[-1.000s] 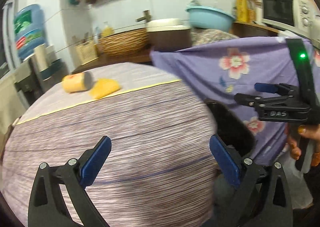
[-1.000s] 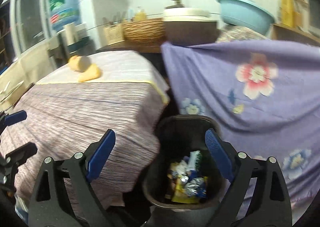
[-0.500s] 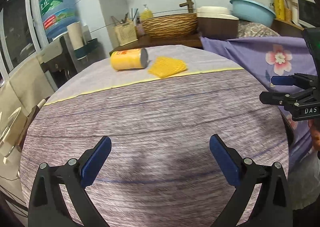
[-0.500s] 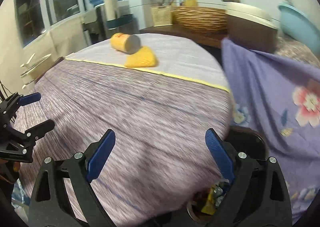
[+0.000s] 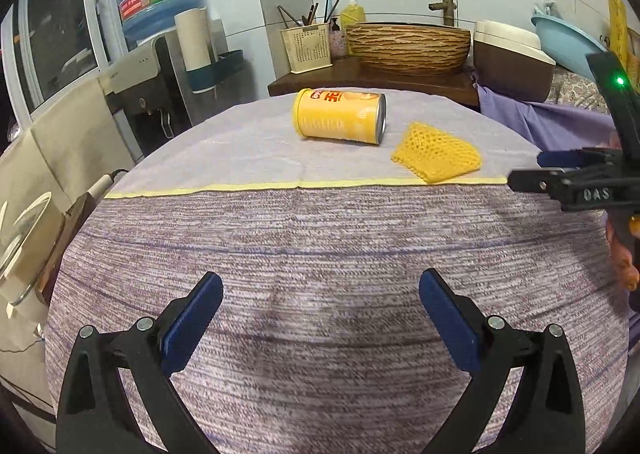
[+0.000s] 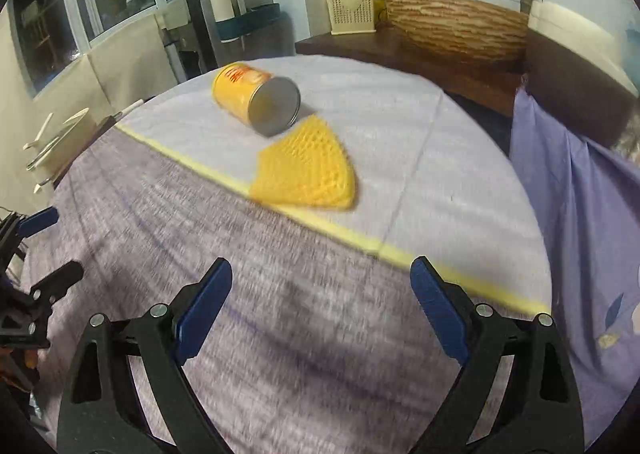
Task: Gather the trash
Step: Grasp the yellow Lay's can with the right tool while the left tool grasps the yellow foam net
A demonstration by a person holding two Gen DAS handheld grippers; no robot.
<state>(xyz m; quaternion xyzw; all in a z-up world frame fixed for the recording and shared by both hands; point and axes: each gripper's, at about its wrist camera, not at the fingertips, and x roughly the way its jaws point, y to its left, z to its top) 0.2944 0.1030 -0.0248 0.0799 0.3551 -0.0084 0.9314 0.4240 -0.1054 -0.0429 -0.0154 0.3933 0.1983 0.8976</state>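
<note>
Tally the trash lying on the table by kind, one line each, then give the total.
Yellow snack can, lying on its side: 1
Yellow foam net sleeve, lying flat beside the can: 1
Total: 2

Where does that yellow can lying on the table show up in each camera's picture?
Left wrist: can upper middle, on its side, left of the yellow net.
Right wrist: can upper left of centre, metal end toward the camera.
Shared landmark: the net beside it.
</note>
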